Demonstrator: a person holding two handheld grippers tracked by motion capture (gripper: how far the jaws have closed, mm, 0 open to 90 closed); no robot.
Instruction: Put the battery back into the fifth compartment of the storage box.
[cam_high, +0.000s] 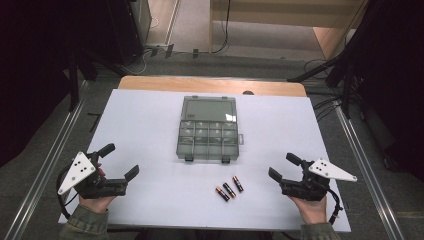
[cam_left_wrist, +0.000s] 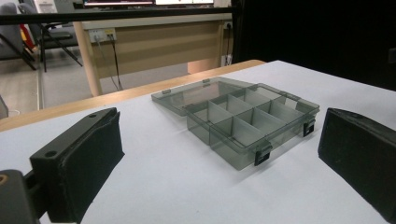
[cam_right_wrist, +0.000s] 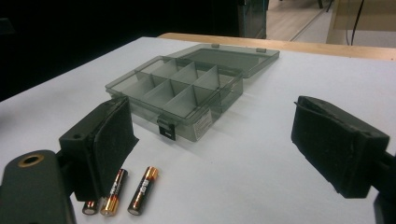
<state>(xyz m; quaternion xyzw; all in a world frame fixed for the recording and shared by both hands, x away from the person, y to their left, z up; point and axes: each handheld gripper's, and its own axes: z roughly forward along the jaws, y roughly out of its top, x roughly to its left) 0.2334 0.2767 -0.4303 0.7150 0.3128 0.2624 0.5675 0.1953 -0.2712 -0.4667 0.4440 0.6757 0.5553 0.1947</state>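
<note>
Three small batteries (cam_high: 229, 189) lie side by side on the white bench (cam_high: 145, 135), in the lower middle of the high view, just below the open compartment box (cam_high: 208, 136) at the frame's centre. In the right gripper view they sit at the lower left, partly behind one of the black fingers (cam_right_wrist: 100, 147).

Both tools hover low and idle. The left gripper (cam_high: 120, 165) at lower left has its fingers spread wide with nothing between them; the right gripper (cam_high: 284, 167) at lower right is spread just the same, empty, and is the nearer to the cells.

Those batteries look light, hard and smooth: round steel cans that will likely roll or squirt out if pinched off-centre. Best bet is to take one across its middle, fingers on either side of the barrel, and start with the outermost, since they lie close together.

The box is clear, smoky plastic, lid laid flat toward the top of the frame, dividers standing, latches on the near edge. It appears light enough to skid if bumped.

The bench top is matt white and bare, with a wooden edge at the far side. Beyond it are grey floor, trailing cables and dark screens on both sides.
</note>
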